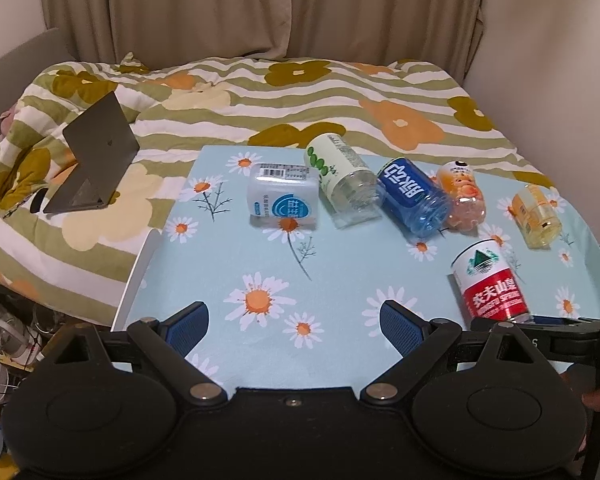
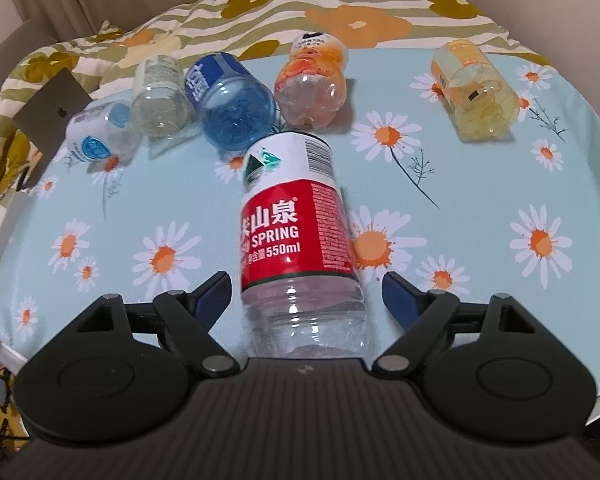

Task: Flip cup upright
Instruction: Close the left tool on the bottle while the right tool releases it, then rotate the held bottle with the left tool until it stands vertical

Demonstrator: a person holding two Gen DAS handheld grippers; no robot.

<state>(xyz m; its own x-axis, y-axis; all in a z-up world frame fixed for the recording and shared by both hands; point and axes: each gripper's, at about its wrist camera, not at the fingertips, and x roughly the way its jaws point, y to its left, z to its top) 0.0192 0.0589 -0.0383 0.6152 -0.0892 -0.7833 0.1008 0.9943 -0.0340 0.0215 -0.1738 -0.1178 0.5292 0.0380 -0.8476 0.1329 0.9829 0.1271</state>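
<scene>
A cut-bottle cup with a red and white label (image 2: 296, 220) lies on its side on the daisy-print table (image 2: 480, 216). Its clear base points at my right gripper (image 2: 306, 284). That gripper is open, one finger on either side of the cup's clear end, with a gap on each side. In the left wrist view the same cup (image 1: 488, 284) is at the front right. My left gripper (image 1: 294, 316) hangs open over bare tablecloth to the cup's left, holding nothing.
Several more cups lie on their sides along the far half of the table: white-blue (image 1: 282, 196), green-label (image 1: 340, 172), blue (image 1: 414, 196), orange (image 1: 462, 192), yellow (image 1: 536, 216). A laptop (image 1: 96, 160) stands on the flowered quilt (image 1: 340, 92) left of the table.
</scene>
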